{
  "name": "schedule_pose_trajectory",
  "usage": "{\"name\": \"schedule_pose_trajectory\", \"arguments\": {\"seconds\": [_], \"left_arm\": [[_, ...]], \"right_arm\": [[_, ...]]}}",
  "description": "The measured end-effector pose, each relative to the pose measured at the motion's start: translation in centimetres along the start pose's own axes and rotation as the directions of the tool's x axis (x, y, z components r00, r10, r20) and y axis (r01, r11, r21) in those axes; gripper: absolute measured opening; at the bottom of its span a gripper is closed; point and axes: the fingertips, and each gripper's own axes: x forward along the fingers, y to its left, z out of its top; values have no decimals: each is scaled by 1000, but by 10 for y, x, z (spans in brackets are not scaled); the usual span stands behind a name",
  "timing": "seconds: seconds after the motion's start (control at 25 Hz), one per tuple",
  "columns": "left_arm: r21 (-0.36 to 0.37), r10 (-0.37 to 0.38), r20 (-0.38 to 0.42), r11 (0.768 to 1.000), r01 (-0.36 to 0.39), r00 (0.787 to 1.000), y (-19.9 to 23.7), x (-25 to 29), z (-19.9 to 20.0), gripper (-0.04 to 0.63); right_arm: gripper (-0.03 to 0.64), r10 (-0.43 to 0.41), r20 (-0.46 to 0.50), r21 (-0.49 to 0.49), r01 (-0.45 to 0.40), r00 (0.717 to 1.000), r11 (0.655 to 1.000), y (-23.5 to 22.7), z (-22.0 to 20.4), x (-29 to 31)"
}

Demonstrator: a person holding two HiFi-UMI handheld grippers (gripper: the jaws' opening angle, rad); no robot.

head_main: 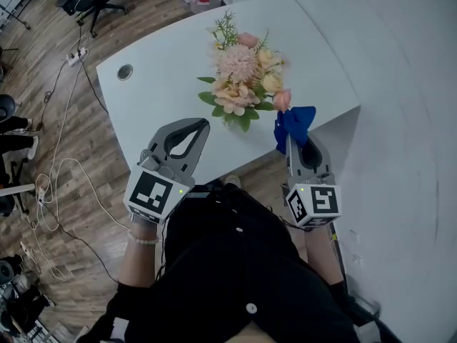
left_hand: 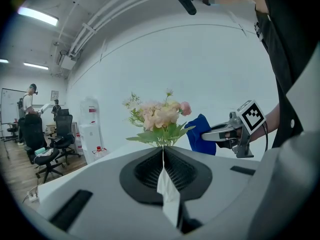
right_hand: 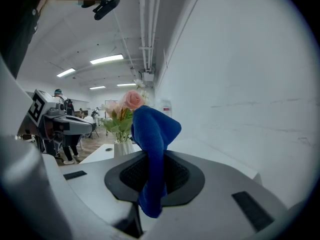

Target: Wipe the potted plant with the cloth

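blue cloth (right_hand: 150,139) between the right jaws

potted plant (head_main: 243,84) 1 | cloth (head_main: 294,122) 1 | table (head_main: 157,84) 1 | hand-held grippers (head_main: 203,125) (head_main: 290,143) 2

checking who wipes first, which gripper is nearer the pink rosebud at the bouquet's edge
Right. The right gripper, holding the blue cloth, sits close beside the pink rosebud; the left gripper is on the far side of the bouquet.
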Motion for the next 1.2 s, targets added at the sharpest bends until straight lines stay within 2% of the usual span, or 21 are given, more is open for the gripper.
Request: {"name": "schedule_pose_trajectory", "arguments": {"seconds": [1.04,1.2], "left_arm": [[-23,-21,18,999,22,1000,0,2,-2,18],[-54,-12,11,998,12,1000,1,2,-1,18]], "right_arm": [[80,-17,-25,29,18,1000,999,2,-6,4],[80,-17,-29,31,18,999,999,3,-7,5]]}}
